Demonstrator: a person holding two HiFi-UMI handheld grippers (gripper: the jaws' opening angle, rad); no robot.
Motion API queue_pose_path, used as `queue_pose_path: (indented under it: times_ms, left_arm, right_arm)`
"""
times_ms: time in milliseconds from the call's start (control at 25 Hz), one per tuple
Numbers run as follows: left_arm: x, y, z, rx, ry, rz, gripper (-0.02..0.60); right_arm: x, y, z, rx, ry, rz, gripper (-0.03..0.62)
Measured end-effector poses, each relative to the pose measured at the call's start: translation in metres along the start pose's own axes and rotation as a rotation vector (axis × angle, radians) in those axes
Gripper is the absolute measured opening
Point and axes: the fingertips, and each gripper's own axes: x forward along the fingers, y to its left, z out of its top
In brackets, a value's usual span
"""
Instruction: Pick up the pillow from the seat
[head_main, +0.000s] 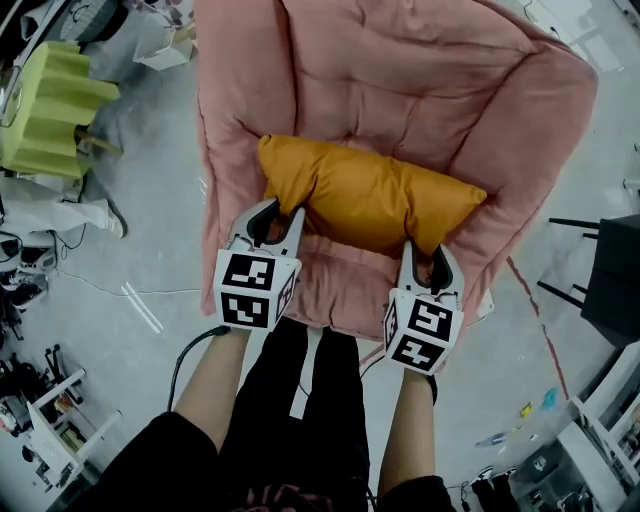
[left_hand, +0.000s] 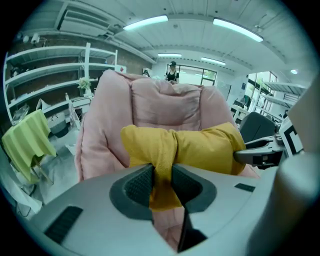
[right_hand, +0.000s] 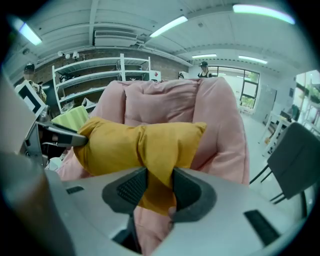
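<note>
A mustard-yellow pillow (head_main: 370, 195) lies across the seat of a pink padded chair (head_main: 400, 80). My left gripper (head_main: 282, 222) is shut on the pillow's near left edge, and its pads pinch a fold of yellow fabric (left_hand: 162, 175). At the pillow's near right edge my right gripper (head_main: 425, 258) is likewise shut on a bunched fold (right_hand: 157, 175). In each gripper view the pillow (left_hand: 200, 147) (right_hand: 135, 145) stretches sideways to the other gripper, in front of the chair's pink backrest (left_hand: 165, 105) (right_hand: 165, 102).
A yellow-green cloth (head_main: 50, 110) hangs over a stand to the left. A dark chair (head_main: 610, 280) stands to the right. Cables and clutter lie on the grey floor (head_main: 150, 260). Shelves (left_hand: 45, 75) line the far wall, where a person (left_hand: 172, 72) stands.
</note>
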Motion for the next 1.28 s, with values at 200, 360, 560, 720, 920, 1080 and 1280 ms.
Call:
queue_pose_path:
  times_ms: [200, 360, 560, 720, 920, 1080, 1280]
  left_arm:
    - [-0.036, -0.005, 0.022, 0.006, -0.031, 0.009, 0.112]
    - [-0.064, -0.009, 0.043, 0.01, -0.065, 0.016, 0.11]
    - [-0.098, -0.015, 0.082, 0.017, -0.13, 0.02, 0.11]
    - [-0.128, -0.019, 0.121, 0.03, -0.206, 0.032, 0.11]
    - [-0.155, -0.028, 0.152, 0.045, -0.283, 0.042, 0.111]
    - [-0.187, -0.034, 0.167, 0.06, -0.321, 0.046, 0.112]
    - [-0.229, -0.037, 0.19, 0.078, -0.388, 0.051, 0.11]
  right_arm:
    - [-0.034, 0.003, 0.018, 0.018, -0.028, -0.007, 0.17]
    - [-0.063, 0.005, 0.038, 0.023, -0.063, -0.007, 0.17]
    - [-0.097, 0.002, 0.078, 0.008, -0.133, -0.017, 0.17]
    - [-0.127, -0.001, 0.114, 0.002, -0.21, -0.021, 0.17]
    - [-0.156, -0.007, 0.145, -0.015, -0.286, -0.029, 0.17]
    - [-0.187, -0.004, 0.158, -0.014, -0.319, -0.029, 0.17]
    - [-0.225, 0.003, 0.181, -0.024, -0.385, -0.031, 0.17]
